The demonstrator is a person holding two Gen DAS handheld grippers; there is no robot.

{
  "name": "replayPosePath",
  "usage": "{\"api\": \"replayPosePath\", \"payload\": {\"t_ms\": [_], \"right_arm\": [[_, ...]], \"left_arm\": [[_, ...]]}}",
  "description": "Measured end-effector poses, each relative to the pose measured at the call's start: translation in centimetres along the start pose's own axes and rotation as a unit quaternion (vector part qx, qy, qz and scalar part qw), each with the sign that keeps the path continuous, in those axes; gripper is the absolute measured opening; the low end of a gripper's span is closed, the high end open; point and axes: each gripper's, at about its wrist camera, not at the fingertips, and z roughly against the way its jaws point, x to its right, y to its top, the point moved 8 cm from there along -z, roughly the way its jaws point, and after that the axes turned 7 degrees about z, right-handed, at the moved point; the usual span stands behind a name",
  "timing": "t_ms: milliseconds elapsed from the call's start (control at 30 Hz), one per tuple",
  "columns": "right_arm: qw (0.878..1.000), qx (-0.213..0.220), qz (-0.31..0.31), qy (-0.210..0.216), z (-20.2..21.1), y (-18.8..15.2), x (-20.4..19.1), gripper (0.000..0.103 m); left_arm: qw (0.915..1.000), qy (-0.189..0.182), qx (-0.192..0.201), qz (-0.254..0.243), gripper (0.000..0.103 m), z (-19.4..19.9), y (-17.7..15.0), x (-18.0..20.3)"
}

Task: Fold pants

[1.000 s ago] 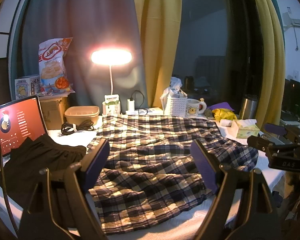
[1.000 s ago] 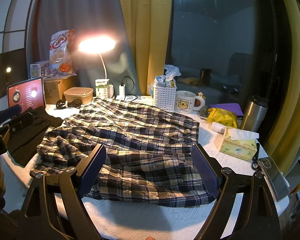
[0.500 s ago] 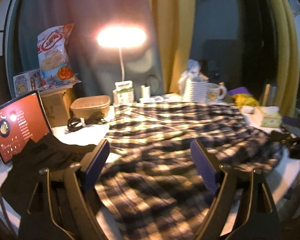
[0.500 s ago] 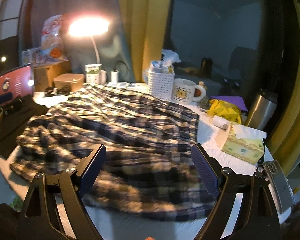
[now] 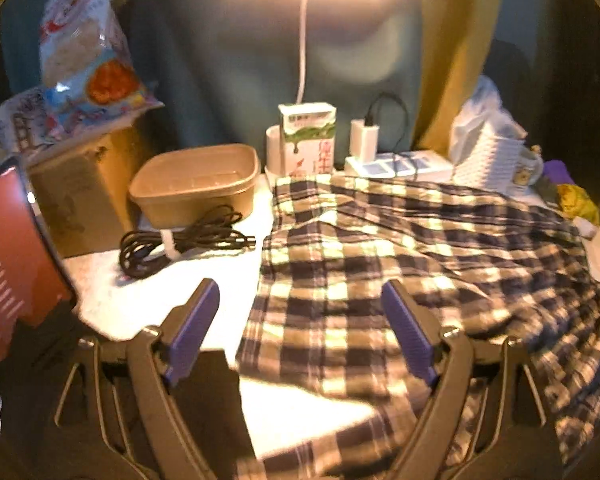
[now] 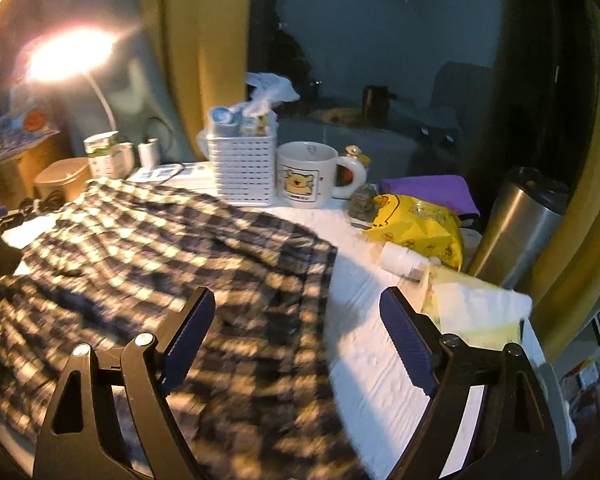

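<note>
Green-and-white milk carton with large red Chinese characters down its front, too blurred to read, snack bag with red lettering, illegible, red tablet screen with white lines of text, unreadable, mug showing a cartoon bear, caption beneath illegible

Black-framed left claw and right claw, ribbed purple pads, silver screws.
</note>
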Motion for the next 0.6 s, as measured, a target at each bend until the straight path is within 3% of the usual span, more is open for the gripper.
{"api": "replayPosePath", "payload": {"t_ms": [167, 367, 467, 533, 600], "right_arm": [[0.998, -0.037, -0.030, 0.029, -5.4, 1.0, 2.1, 0.081], [0.994, -0.086, -0.041, 0.045, -11.2, 1.7, 3.3, 0.075], [0.988, -0.122, -0.063, 0.073, -14.3, 1.1, 3.2, 0.068], [0.984, -0.142, -0.065, 0.088, -16.1, 0.6, 2.7, 0.054], [0.984, -0.145, -0.059, 0.085, -17.4, 0.5, 2.4, 0.032]], "left_arm": [[0.9978, 0.006, -0.065, -0.013, 0.084, -5.4, -0.2, -0.7], [0.9911, 0.006, -0.133, 0.003, 0.083, -8.5, -3.2, -1.9], [0.9911, 0.003, -0.133, -0.008, 0.080, -8.5, -4.0, -1.7], [0.9921, -0.002, -0.124, -0.016, 0.063, -8.0, -4.2, -1.3], [0.9922, -0.012, -0.122, -0.022, 0.027, -7.4, -4.4, -0.8]]}}
